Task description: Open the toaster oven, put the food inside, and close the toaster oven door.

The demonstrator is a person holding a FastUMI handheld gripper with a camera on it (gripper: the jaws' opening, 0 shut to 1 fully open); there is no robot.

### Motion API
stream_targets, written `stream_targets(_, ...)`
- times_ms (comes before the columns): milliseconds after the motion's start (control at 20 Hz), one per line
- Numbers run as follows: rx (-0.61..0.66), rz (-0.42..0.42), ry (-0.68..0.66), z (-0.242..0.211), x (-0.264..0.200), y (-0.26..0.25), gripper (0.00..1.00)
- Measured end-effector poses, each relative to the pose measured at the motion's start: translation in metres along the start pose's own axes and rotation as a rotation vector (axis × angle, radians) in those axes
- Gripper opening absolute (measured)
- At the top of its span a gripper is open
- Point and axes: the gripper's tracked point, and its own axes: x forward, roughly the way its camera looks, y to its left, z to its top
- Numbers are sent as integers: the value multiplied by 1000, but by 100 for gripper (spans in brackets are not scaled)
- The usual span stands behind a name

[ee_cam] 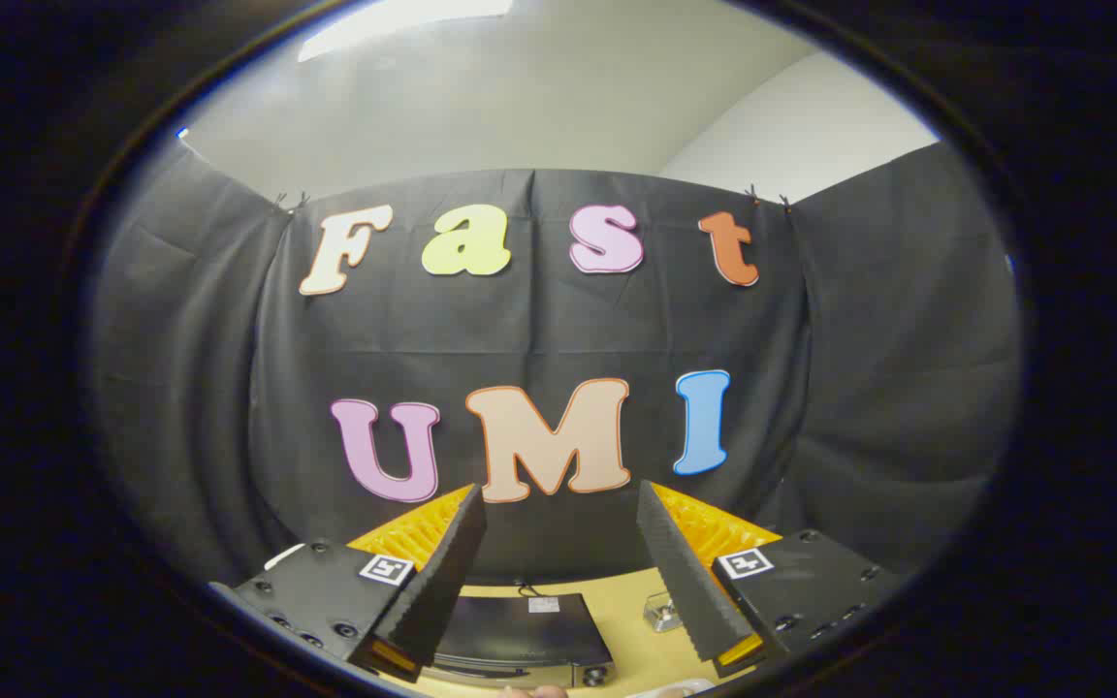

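My gripper (558,499) is held high and level, its two fingers spread wide apart with nothing between them. Far below and ahead of the fingers, the toaster oven (520,635) stands on a wooden table (631,650); I see its dark top and a knob at its front right corner. I cannot tell from here whether its door is open. A small clear object (663,611) lies on the table just right of the oven, close to the right finger. At the table's near edge, something pale peeks in that could be a fingertip or food (534,691).
The black cloth wall (849,388) closes the booth behind the table, with a white wall and ceiling above it. A thin cable runs off the oven's back edge (523,587).
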Motion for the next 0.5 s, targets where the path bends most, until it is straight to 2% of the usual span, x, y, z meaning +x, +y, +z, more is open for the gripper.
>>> stream_targets(500, -17, 18, 1, -5, 4, 17, 98)
